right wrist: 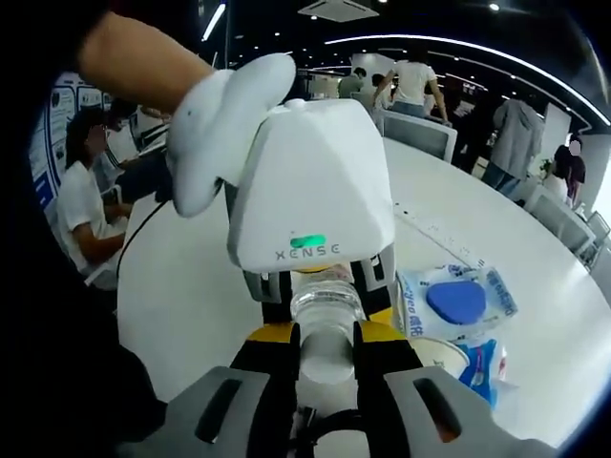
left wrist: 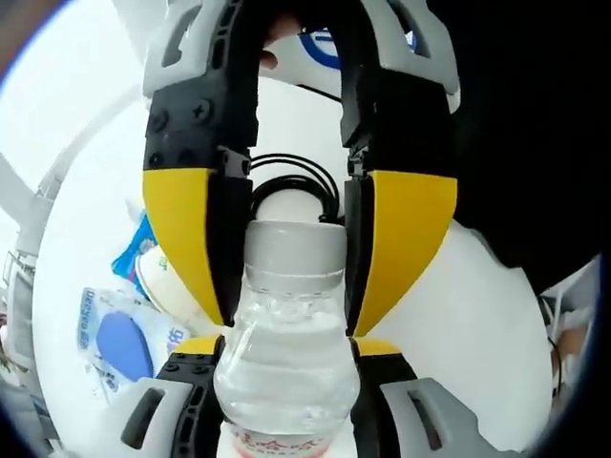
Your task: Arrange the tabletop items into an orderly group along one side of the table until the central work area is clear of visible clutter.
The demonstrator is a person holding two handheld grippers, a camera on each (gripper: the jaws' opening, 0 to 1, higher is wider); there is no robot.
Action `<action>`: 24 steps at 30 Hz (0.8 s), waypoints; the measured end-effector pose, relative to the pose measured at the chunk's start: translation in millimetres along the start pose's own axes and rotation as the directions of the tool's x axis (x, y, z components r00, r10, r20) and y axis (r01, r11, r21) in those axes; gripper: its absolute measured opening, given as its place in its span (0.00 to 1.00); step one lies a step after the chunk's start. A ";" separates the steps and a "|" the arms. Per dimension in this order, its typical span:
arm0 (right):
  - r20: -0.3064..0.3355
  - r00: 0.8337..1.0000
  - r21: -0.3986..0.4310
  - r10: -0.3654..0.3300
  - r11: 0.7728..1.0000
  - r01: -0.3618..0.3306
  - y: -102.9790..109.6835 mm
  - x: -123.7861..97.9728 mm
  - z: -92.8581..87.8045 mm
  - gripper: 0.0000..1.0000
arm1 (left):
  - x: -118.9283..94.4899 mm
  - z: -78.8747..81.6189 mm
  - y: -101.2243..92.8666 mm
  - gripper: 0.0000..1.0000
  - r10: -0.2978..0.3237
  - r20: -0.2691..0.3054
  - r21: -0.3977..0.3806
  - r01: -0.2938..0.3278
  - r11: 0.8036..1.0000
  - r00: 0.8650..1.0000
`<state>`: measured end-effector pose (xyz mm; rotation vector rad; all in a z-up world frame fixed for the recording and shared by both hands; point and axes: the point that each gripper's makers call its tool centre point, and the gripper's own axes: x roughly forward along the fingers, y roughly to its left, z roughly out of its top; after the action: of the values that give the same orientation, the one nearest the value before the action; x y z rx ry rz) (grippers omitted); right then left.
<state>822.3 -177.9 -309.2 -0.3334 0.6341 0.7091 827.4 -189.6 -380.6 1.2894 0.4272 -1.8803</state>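
A clear water bottle (left wrist: 286,367) with a white cap (left wrist: 296,250) stands between my two grippers. In the left gripper view my left gripper (left wrist: 286,351) is shut on the bottle's body. My right gripper (left wrist: 286,322) comes in from the top, and its black and yellow fingers (left wrist: 196,234) press on both sides of the cap. In the right gripper view the cap (right wrist: 325,355) sits between the jaws of my right gripper (right wrist: 325,343). My left gripper (right wrist: 325,286) faces it, held by a white-gloved hand (right wrist: 220,134).
On the white round table (right wrist: 191,286) lie a blue and white tissue pack (left wrist: 115,339) (right wrist: 458,301), a pale cup (left wrist: 172,286) (right wrist: 444,358) and a small blue packet (left wrist: 134,248) (right wrist: 482,367), close together. Several people (right wrist: 420,81) stand beyond the table.
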 end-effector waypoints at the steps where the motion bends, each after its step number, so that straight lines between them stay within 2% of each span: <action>1: 0.002 1.000 -0.002 0.003 1.000 -0.003 0.2 -0.3 0.6 0.17 | -1.4 1.0 -1.8 0.49 -0.018 0.006 -0.029 0.018 0.999 1.000; 2: 0.005 1.000 -0.009 0.003 1.000 -0.002 -0.2 -0.5 0.9 0.17 | -3.2 1.3 -0.3 0.49 -0.011 0.013 -0.013 0.011 1.000 1.000; 6: -0.005 1.000 -0.008 -0.001 1.000 0.001 -2.6 -0.5 -4.6 0.17 | -10.5 7.6 1.5 0.44 -0.010 0.055 -0.040 0.012 0.999 0.998; 7: 0.012 1.000 0.007 0.005 1.000 -0.005 -2.2 -1.4 -1.4 0.17 | -10.0 6.3 1.0 0.44 -0.012 0.047 -0.037 0.014 0.999 0.999; 13: 0.001 1.000 0.001 0.010 1.000 -0.010 -0.7 -0.5 -2.8 0.17 | -9.2 7.0 -0.7 0.44 -0.020 0.048 -0.026 0.021 0.999 0.999; 24: 0.010 1.000 -0.001 0.011 1.000 -0.011 0.9 -1.6 1.7 0.17 | -12.0 5.5 -2.3 0.43 -0.030 0.055 -0.055 0.034 0.998 0.998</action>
<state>821.5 -177.2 -306.9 -0.3274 0.6261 0.7212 824.1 -186.8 -367.9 1.1980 0.4714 -1.9120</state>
